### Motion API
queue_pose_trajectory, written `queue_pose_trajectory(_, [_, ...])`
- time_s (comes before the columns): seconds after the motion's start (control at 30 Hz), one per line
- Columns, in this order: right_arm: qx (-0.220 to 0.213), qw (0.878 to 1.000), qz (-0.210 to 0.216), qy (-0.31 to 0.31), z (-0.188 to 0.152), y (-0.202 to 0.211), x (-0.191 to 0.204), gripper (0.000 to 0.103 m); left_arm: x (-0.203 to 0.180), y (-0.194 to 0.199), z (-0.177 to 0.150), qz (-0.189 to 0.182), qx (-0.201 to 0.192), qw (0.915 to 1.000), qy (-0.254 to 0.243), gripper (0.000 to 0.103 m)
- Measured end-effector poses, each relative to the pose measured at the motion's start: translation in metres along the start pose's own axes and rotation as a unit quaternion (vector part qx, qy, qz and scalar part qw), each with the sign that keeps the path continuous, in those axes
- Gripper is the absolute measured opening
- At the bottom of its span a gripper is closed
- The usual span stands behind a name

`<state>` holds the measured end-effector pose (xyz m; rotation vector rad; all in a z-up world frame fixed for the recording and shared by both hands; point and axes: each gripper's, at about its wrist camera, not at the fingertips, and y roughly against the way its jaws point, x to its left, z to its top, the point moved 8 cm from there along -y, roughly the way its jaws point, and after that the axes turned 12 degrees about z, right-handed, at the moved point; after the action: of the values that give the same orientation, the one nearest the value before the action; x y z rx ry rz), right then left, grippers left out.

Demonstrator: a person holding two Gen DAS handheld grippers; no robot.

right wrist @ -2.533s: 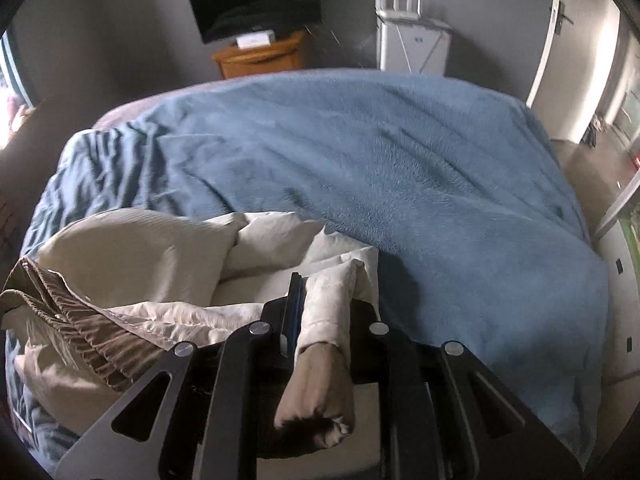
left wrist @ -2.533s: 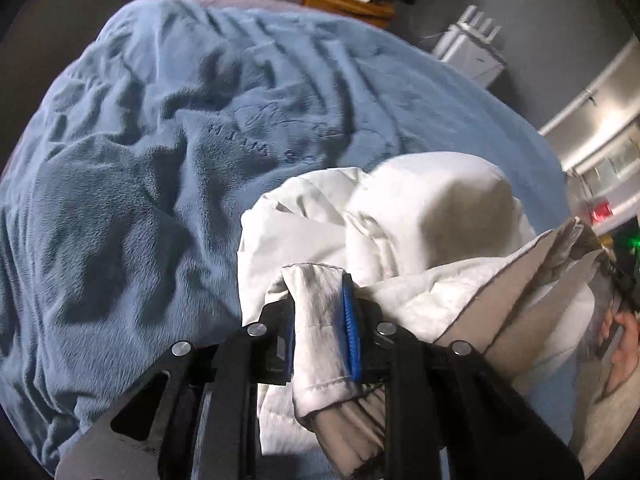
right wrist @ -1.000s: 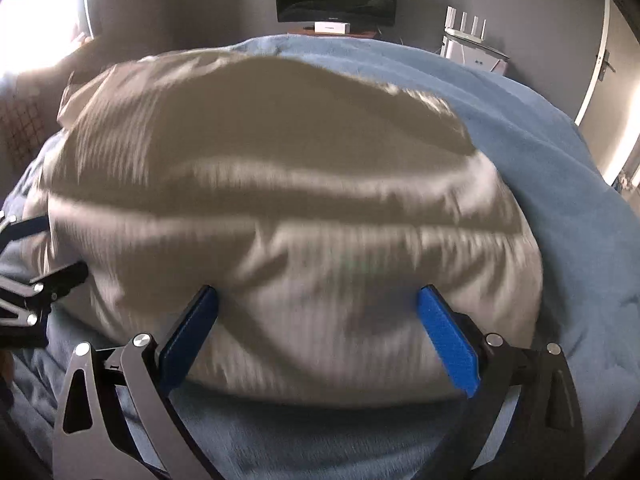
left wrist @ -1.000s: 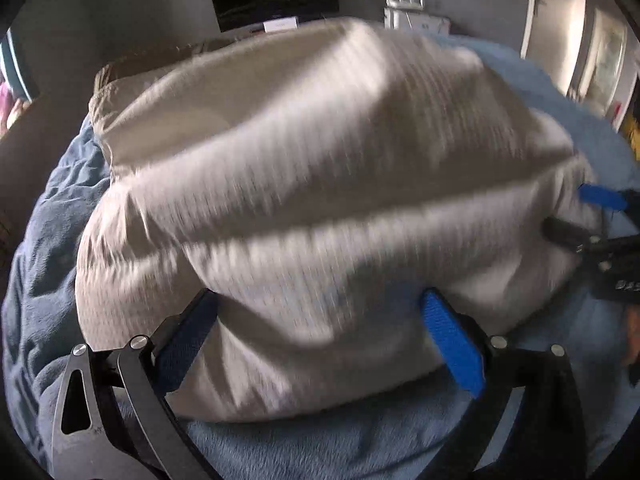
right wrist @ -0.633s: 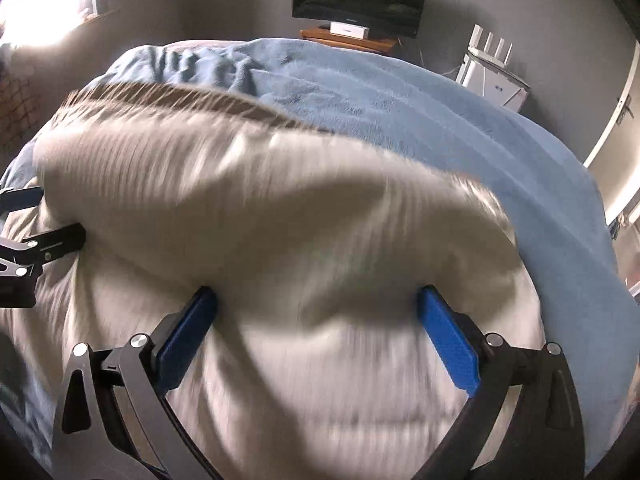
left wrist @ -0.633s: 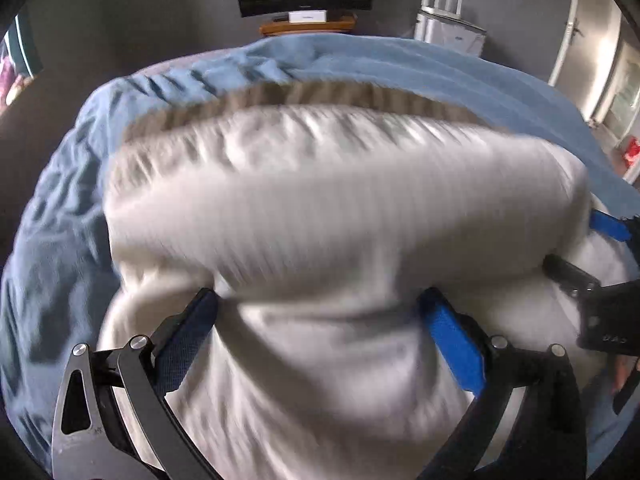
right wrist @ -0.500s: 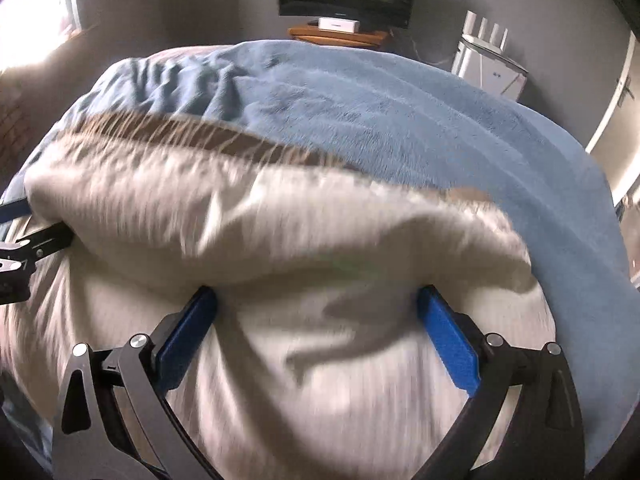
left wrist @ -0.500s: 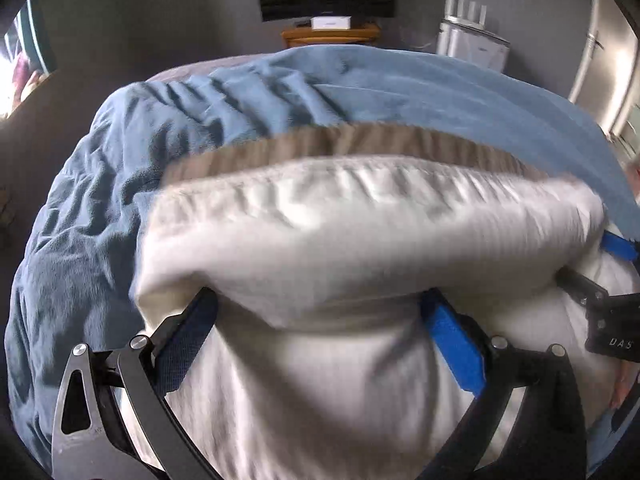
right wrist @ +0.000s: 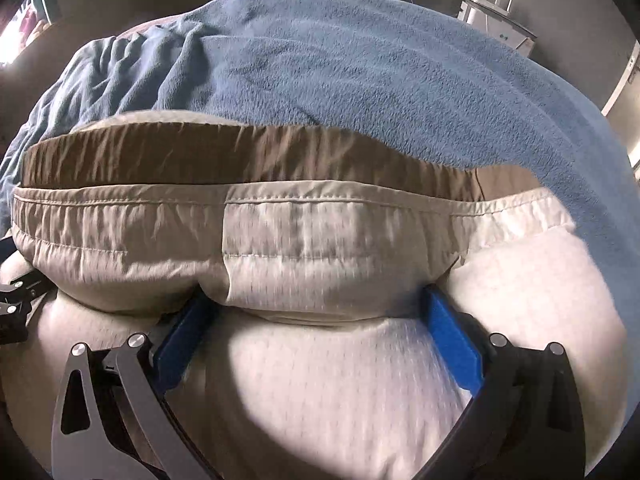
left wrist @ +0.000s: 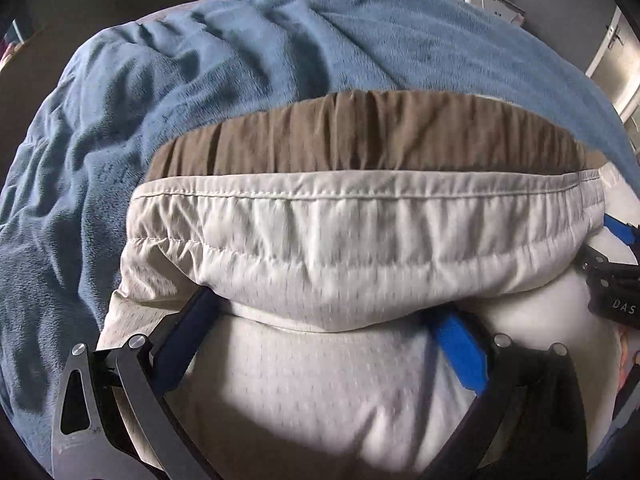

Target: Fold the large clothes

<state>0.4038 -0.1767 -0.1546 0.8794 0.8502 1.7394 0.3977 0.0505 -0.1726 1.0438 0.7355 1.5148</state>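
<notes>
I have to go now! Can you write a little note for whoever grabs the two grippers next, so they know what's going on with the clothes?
Left gripper: open, holding nothing, fingers spread over the cloth.
Right gripper: open too, same pose.
The cream garment lies on the blue blanket, its tan waistband at the far edge; a cream hem is doubled over on top.
Done: one fold looks laid down.
Left: probably flatten it, then fold again into a smaller stack.

The folded garment (left wrist: pixel 360 240) fills the near side; the blue blanket (left wrist: pixel 200 80) beyond lies open.
</notes>
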Motion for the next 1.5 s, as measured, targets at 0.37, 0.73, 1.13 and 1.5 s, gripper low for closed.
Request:
queue_pose_trajectory(0.37, [0.005,1.000,-0.016,0.013,-0.025,-0.008,0.001,0.098,-0.001,-0.007,-0.023,0.000,-0.006,0.9999,-0.016,0.098])
queue_pose_trajectory(0.73, [0.002,1.000,-0.015,0.010,-0.026,-0.015,0.001,0.098,-0.004,-0.016,-0.021,-0.009,-0.015,0.9997,-0.014,0.098])
queue_pose_trajectory(1.13, [-0.004,1.000,-0.011,0.007,-0.029,-0.016,0.000,0.098,0.004,-0.019,-0.022,-0.017,-0.030,0.9994,-0.006,0.098])
queue_pose_trajectory(1.5, [-0.109,0.991,0.071,-0.025,-0.011,0.074,-0.030,0.097,0.023,0.069,-0.031,-0.064,-0.131,0.9890,-0.027,0.097])
